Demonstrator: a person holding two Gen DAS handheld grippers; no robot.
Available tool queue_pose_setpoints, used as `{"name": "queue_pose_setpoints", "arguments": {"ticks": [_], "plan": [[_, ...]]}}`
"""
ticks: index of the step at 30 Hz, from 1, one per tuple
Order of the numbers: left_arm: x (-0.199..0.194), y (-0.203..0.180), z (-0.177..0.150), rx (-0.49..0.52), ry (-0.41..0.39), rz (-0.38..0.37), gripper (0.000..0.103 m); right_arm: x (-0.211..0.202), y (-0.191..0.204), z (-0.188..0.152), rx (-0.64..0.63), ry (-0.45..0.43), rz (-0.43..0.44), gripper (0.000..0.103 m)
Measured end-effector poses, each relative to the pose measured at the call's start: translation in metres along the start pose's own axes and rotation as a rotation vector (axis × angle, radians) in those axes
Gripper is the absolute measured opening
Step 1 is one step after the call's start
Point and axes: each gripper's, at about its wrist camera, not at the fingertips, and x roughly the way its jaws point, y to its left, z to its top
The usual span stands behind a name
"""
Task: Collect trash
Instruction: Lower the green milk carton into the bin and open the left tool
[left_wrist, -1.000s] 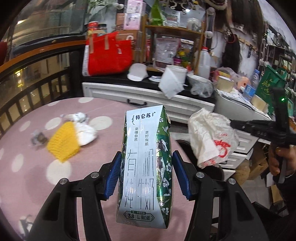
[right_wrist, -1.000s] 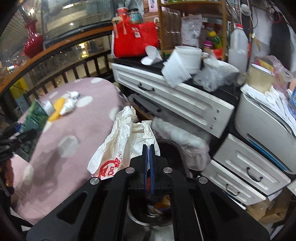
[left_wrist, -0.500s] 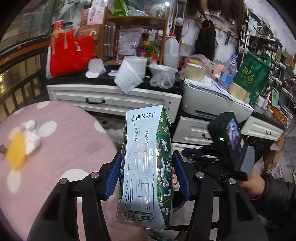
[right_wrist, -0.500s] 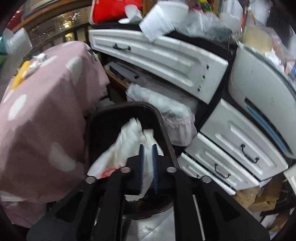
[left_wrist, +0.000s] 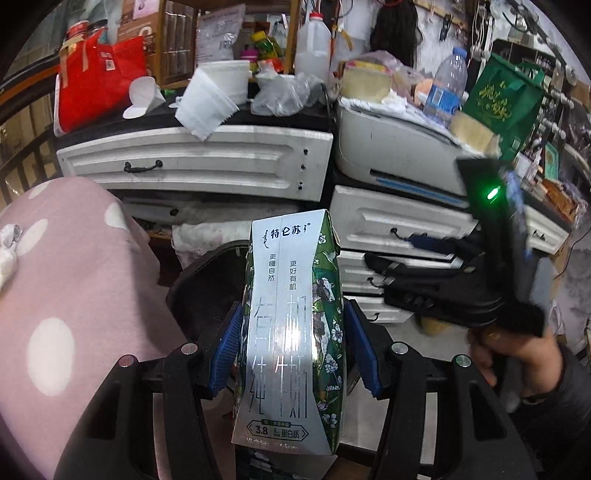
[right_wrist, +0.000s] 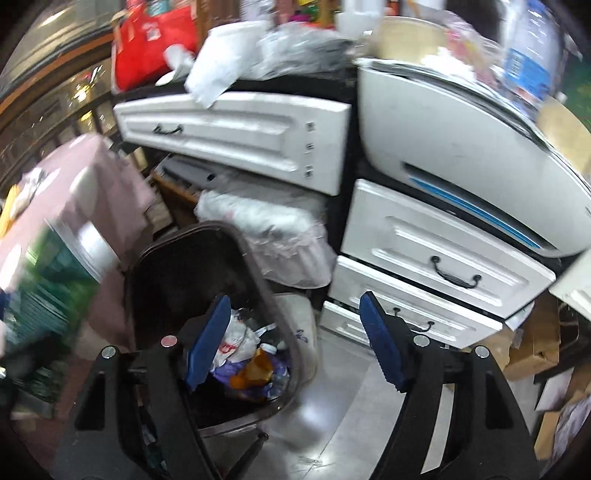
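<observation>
My left gripper (left_wrist: 291, 350) is shut on a green and silver milk carton (left_wrist: 291, 332), held upright above the black trash bin (left_wrist: 199, 284). The carton shows blurred at the left of the right wrist view (right_wrist: 55, 277). My right gripper (right_wrist: 295, 343) is open and empty over the bin (right_wrist: 177, 273); it also shows in the left wrist view (left_wrist: 391, 258). The white plastic bag (right_wrist: 236, 339) lies inside the bin among other trash.
A pink dotted table (left_wrist: 55, 295) stands left of the bin with crumpled white trash (left_wrist: 7, 251) on it. White drawers (right_wrist: 436, 266) and a white printer (right_wrist: 461, 147) stand behind, with a cluttered counter (left_wrist: 229, 110) above. Cardboard (right_wrist: 535, 343) lies at the right on the floor.
My right gripper has opened and let the white bag drop into the bin. My left gripper has carried the carton rightward from the table to above the bin.
</observation>
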Motion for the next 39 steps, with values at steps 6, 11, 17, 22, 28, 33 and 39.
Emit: {"name": "queue_pose_setpoints", "arguments": {"ticks": [6,11,17,22,28,33,39], "plan": [[0.038,-0.011,-0.007,0.018,0.086,0.037,0.054,-0.011,-0.023,0.003,0.062,-0.022,-0.007,0.072],[0.062,-0.011,-0.014,0.016,0.156,0.075,0.055,-0.015,-0.026,0.001,0.066,-0.02,-0.007,0.072],[0.084,-0.011,-0.02,0.032,0.241,0.101,0.063,-0.015,-0.024,0.001,0.064,-0.013,0.002,0.072],[0.074,-0.015,-0.019,0.04,0.206,0.103,0.094,-0.022,-0.022,0.004,0.064,-0.026,0.012,0.076],[0.042,-0.016,-0.014,0.007,0.167,0.045,0.097,-0.033,-0.01,0.01,0.025,-0.049,0.037,0.087],[-0.005,-0.014,-0.011,0.02,0.082,0.017,0.097,-0.038,0.011,0.017,-0.009,-0.055,0.089,0.088],[-0.055,0.019,-0.014,-0.012,-0.008,0.082,0.097,-0.045,0.049,0.023,-0.071,-0.066,0.164,0.088]]}}
